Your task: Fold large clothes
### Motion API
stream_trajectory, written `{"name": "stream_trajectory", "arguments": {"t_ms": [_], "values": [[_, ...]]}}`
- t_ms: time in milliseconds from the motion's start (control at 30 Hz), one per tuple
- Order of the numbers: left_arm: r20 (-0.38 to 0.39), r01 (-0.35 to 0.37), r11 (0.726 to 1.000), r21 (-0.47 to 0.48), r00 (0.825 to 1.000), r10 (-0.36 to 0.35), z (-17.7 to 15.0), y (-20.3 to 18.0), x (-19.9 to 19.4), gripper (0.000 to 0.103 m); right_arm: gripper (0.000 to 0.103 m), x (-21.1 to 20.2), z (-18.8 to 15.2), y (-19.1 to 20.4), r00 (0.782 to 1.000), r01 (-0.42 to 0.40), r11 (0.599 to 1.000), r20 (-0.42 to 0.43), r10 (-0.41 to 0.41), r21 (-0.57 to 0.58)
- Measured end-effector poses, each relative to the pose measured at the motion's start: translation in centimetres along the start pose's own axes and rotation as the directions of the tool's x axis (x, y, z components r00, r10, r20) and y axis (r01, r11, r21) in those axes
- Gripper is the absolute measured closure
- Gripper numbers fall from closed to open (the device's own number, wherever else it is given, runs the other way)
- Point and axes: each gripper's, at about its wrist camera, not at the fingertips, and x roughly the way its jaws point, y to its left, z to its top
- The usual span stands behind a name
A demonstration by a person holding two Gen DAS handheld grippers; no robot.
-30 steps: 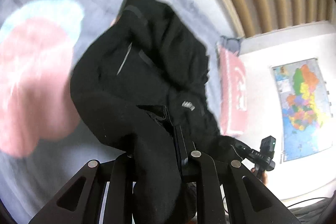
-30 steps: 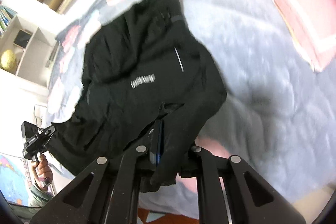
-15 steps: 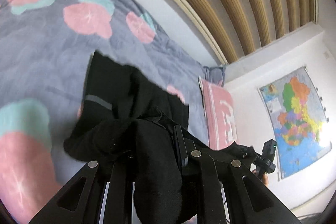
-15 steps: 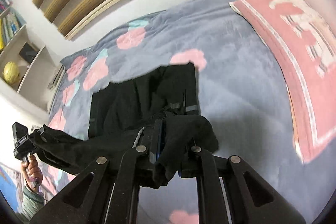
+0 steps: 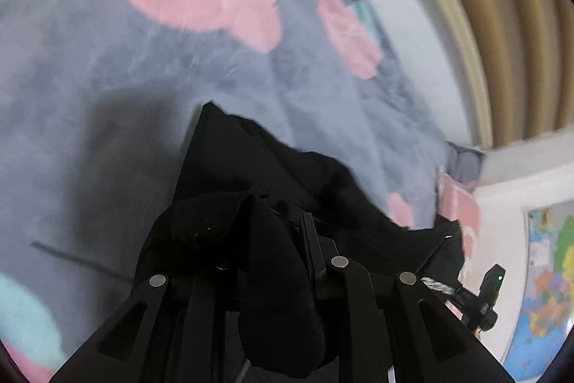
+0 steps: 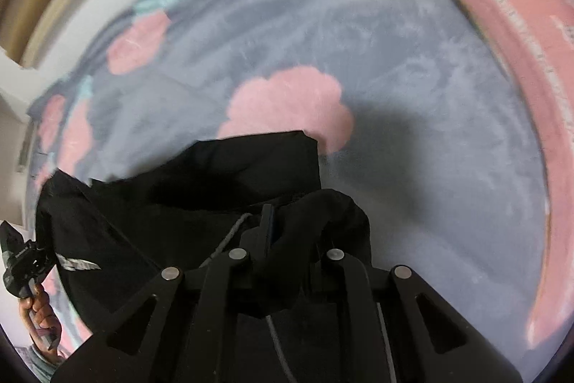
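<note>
- The bed (image 5: 107, 103) fills most of both views, covered by a grey-blue plush blanket (image 6: 412, 60) printed with pink and teal blossoms.
- Behind the bed stands a white headboard panel (image 5: 405, 6), with tan ribbed wall slats (image 5: 520, 24) above it.
- A long pink pillow (image 6: 502, 24) with white lettering lies along the right side of the right wrist view, resting on the blanket well apart from the garment.
- The black garment (image 6: 215, 189) is the task's item: part of it lies on the blanket, and the near part is lifted and stretched between the two claws, sagging between them. A small white printed mark (image 6: 77, 264) shows on it near the left claw.
- A coloured wall map (image 5: 549, 275) hangs at the right edge of the left wrist view.
- The right claw (image 6: 287, 232) is clamped on a bunched edge of the garment, and black cloth spills over its fingers.
- The left claw (image 5: 276, 232) has a thick fold of the garment between its fingers; its jaws are just beginning to open, with the cloth still pinched there.
- The person's left hand (image 6: 37, 311) grips the handle of the left claw at the lower left of the right wrist view.
</note>
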Motion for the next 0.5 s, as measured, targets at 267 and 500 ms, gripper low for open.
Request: {"name": "stream_trajectory", "arguments": {"t_ms": [267,500], "values": [[-0.001,0.01,0.999,0.03,1.0,-0.01,0.0,2.4,4.9,0.082,0.087,7.2,0.1,-0.5,0.998,0.012,1.0,-0.056,-0.013,-0.016],[-0.097,0.058,0.996,0.061,0.994,-0.052,1.0,1.7,3.0,0.08,0.082,5.1,-0.3,-1.4,0.998,-0.051,0.999,-0.041,0.052,0.015]]}}
